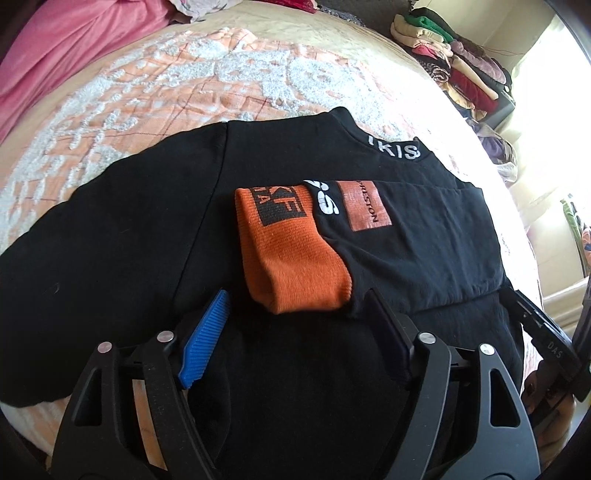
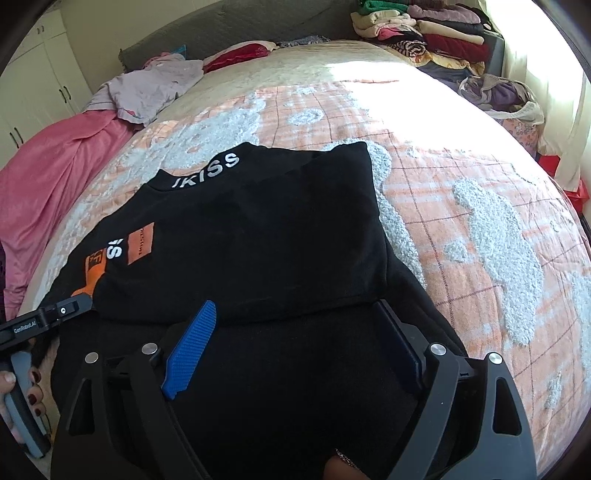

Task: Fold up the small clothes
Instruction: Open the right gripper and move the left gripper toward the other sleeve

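Black sweatshirt (image 1: 122, 236), lettered white at the collar, spread flat on an orange-and-white tufted bedspread (image 1: 155, 92), filling the centre of both wrist views. Orange cuff (image 1: 291, 251) of one sleeve folded across the chest, lying at 12 o'clock from the left gripper (image 1: 299, 314), beside an orange printed patch (image 1: 365, 206) at its 2 o'clock. Left gripper: jaws spread wide, blue ribbed pad (image 1: 205, 339) at 10 o'clock, dark pad at 2 o'clock, black fabric lying between them, nothing pinched; cuff end just beyond the fingertips. Right gripper (image 2: 295, 325): likewise spread wide, fingers resting over the lower hem fold of the sweatshirt, nothing clamped; whether the pads touch the cloth cannot be told. Folded upper layer edge crossing just ahead of both sets of fingertips. From the right wrist view, left gripper body entering at 9 o'clock, held by a hand (image 2: 22, 398) with dark-painted nails. Surroundings: pink blanket (image 1: 55, 48) bunched at 10 o'clock, lilac garment (image 2: 147, 88) at 11 o'clock, stack of folded clothes (image 2: 424, 33) at 1 o'clock, open bag of clothing (image 2: 506, 99) at 2 o'clock, white cupboard doors (image 2: 37, 81) at far 10 o'clock. Strong sunlight washing out the bedspread toward 1 o'clock.
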{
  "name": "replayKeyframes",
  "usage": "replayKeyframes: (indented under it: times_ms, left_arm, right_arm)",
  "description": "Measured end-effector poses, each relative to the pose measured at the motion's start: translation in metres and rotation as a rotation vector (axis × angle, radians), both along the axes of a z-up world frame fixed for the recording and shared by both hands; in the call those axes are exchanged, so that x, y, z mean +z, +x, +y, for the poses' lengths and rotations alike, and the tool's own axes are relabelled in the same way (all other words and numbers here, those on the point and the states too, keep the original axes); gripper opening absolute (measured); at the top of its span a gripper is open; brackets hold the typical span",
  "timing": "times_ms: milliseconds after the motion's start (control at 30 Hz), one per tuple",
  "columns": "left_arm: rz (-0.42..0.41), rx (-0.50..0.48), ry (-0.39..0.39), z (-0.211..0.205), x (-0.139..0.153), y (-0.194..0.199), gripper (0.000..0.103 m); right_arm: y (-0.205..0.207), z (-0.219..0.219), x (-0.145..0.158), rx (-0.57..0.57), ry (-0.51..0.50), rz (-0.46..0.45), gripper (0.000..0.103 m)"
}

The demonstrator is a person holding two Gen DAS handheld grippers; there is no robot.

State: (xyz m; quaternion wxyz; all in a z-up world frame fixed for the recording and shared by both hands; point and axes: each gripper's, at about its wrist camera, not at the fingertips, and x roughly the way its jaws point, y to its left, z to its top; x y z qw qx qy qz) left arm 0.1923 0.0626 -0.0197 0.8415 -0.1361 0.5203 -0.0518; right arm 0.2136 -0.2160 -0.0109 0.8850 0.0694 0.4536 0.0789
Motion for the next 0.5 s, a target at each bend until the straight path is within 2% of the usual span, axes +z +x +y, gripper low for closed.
replayKeyframes:
  times_ms: [33,167,300,500]
  left_arm:
    - [-0.007,-0.001,0.007,0.000,0.003,-0.003,0.072]
    - [-0.032,0.003,0.008,0.000,0.013,-0.010,0.079]
    - [-0.058,0.015,0.018,0.005,0.024,-0.020,0.093]
    - [-0.089,0.015,0.053,0.014,0.038,-0.033,0.093]
  right_arm:
    - [-0.003,0.001,0.003,-0.002,0.002,-0.007,0.092]
    - [-0.016,0.002,0.018,-0.002,0.020,-0.043,0.096]
    - [-0.029,0.003,0.033,-0.019,0.020,-0.090,0.098]
    - [-0.047,0.012,0.048,-0.039,0.025,-0.142,0.098]
